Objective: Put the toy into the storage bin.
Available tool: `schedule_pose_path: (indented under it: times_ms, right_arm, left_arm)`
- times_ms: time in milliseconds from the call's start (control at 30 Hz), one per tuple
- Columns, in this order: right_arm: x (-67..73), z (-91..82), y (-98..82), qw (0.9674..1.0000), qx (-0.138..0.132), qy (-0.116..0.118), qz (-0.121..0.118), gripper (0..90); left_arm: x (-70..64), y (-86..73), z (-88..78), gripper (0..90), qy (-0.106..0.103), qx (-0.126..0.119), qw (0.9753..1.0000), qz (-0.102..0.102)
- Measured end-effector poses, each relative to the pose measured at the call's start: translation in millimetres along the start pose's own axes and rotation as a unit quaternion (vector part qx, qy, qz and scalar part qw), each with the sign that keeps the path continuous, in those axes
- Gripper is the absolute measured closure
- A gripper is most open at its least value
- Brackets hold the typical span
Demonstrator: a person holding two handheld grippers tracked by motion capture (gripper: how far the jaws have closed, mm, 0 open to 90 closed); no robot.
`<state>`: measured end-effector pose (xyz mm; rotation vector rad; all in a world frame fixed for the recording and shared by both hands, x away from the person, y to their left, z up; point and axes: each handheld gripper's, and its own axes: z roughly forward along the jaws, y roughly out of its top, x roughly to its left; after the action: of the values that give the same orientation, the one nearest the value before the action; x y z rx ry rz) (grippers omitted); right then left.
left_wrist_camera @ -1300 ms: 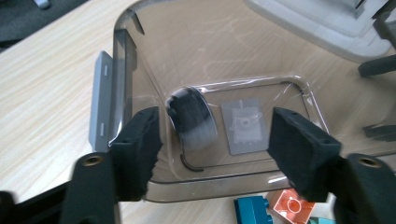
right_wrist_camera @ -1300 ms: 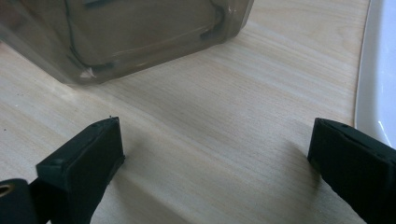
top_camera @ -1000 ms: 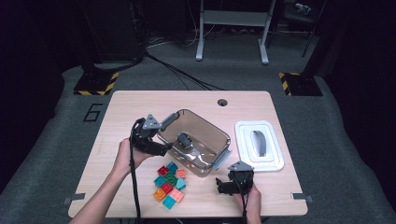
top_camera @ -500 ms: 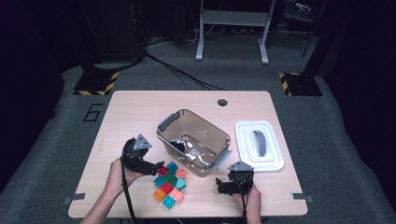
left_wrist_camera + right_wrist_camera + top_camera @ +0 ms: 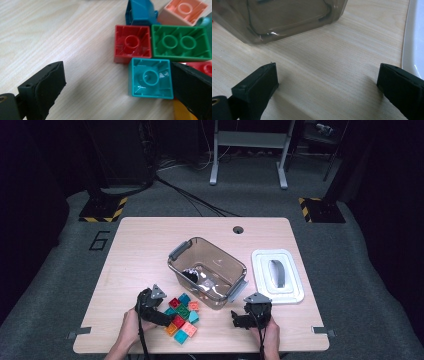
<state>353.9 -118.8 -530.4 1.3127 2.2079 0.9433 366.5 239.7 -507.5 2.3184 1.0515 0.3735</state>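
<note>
- The left hand-held gripper [image 5: 117,87] is hovering low over the bench [image 5: 145,250] at the near-left edge of the toy-brick pile, its jaws having just been opening and now standing wide.
- A turquoise brick [image 5: 150,78], lying hollow side up, is sitting between those jaws beside the right one, which is not pressing on it.
- A red brick [image 5: 132,43] and a green brick [image 5: 180,42] are lying just beyond it.
- The right hand-held gripper [image 5: 327,82] is resting spread and empty near the clear bin [image 5: 210,257], beside the white lid [image 5: 295,292].

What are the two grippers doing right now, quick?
Left gripper: open, jaws just been opening, teal brick between them, not gripped.
Right gripper: open, holding nothing.
</note>
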Motion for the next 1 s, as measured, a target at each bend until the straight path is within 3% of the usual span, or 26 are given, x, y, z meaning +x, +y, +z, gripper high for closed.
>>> schedule_pose_path:
  times_ms: [67,267,400,700,1000]
  right_arm:
    - [0.0,0.0,0.0,1.0,0.0,0.0,0.0,2.7]
    - [0.2,-0.1,0.0,1.0,0.0,0.0,0.001,2.7]
    - [0.3,0.2,0.1,1.0,-0.001,-0.002,0.002,2.7]
    - [0.0,0.0,0.0,1.0,0.0,0.0,0.0,2.7]
    - [0.1,0.0,0.0,1.0,0.0,0.002,0.001,2.7]
  left_arm:
    - [3.0,-2.0,-0.2,5.4,-0.002,-0.004,1.0,-0.006]
    - [5.2,-3.9,-4.2,22.5,-0.015,-0.016,0.9997,0.001]
    - [1.2,-0.1,-5.0,32.3,-0.017,-0.019,0.9995,0.018]
    - [-4.8,3.2,-3.2,55.4,-0.022,-0.017,0.9991,0.033]
    - [-1.4,3.1,-11.6,58.4,-0.018,-0.035,0.9989,0.024]
